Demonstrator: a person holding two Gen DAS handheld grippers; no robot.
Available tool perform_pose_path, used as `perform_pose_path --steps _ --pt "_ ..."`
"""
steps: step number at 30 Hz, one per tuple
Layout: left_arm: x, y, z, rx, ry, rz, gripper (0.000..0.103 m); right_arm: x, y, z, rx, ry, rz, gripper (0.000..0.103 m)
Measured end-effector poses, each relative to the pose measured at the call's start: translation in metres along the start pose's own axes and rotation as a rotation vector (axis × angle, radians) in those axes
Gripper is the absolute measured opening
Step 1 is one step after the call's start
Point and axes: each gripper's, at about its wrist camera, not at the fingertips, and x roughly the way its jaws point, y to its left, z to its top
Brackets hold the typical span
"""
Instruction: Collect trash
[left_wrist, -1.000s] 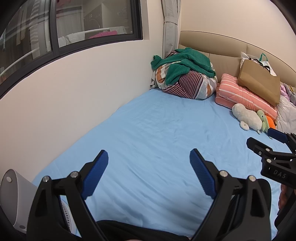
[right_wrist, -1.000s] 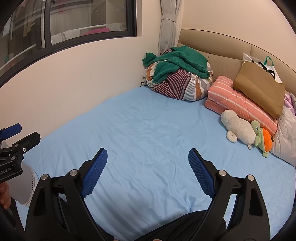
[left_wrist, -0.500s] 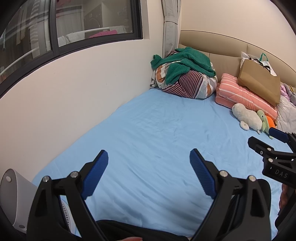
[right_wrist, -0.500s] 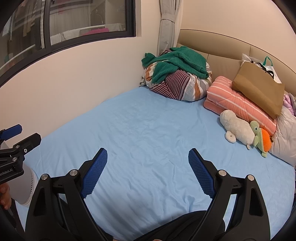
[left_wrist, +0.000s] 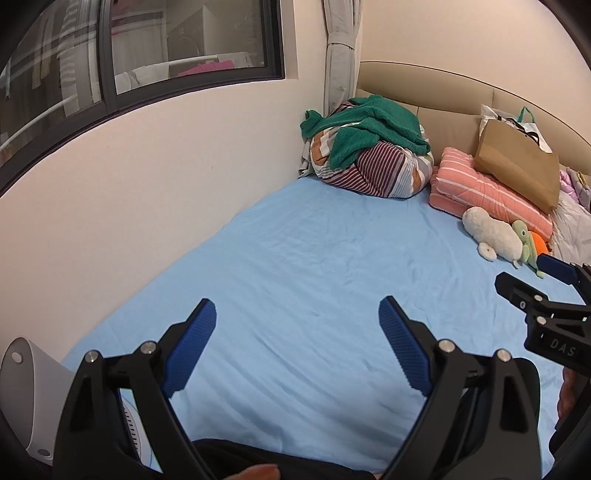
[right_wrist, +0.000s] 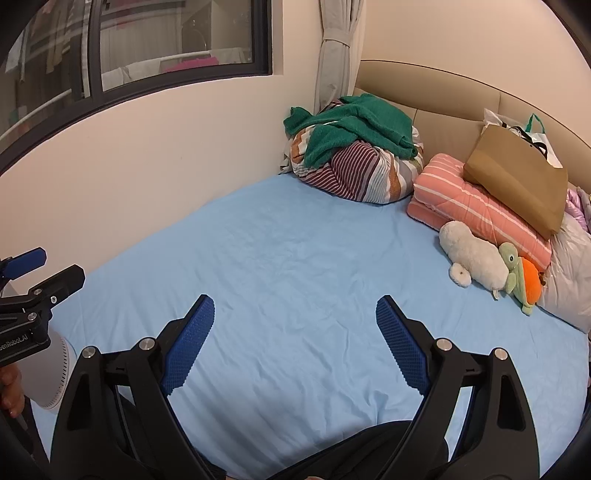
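The room is a bedroom with a pale wall (left_wrist: 155, 192) and a dark-framed window (left_wrist: 147, 55) on the left. The bed (left_wrist: 314, 288), under a light blue sheet, fills most of both views; its middle is wide and bare, and its left edge touches the wall. A beige headboard (right_wrist: 443, 96) closes the far end. Against it lie a striped bundle with a green towel (right_wrist: 354, 125) on top, a pink striped quilt (right_wrist: 476, 206), a brown paper bag (right_wrist: 517, 177) leaning on the quilt, and a white plush toy (right_wrist: 476, 260) beside a small green one. A white round appliance (left_wrist: 26, 391) stands at the near left corner. No trash is visible on the sheet.

The left gripper (left_wrist: 297, 350) and the right gripper (right_wrist: 295, 347) hang side by side over the near end of the bed, pointing toward the headboard. The fingers of both are spread wide apart and hold nothing.
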Motion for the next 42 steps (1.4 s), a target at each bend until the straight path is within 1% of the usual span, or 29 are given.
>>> perform_pose_path --steps 27,34,42 --pt "0.0024 -0.0022 0.0016 0.007 0.012 -0.003 0.089 -0.0026 0.0029 0.0051 -0.009 0.001 0.004 0.086" --pt "0.0032 0.0011 0.0021 -0.001 0.017 -0.036 0.089 -0.0025 0.0013 0.0064 -0.009 0.0 0.003 0.086" --pt "-0.0001 0.0001 0.0011 0.01 0.004 -0.018 0.089 -0.0027 0.001 0.0059 -0.01 0.001 0.004 0.086"
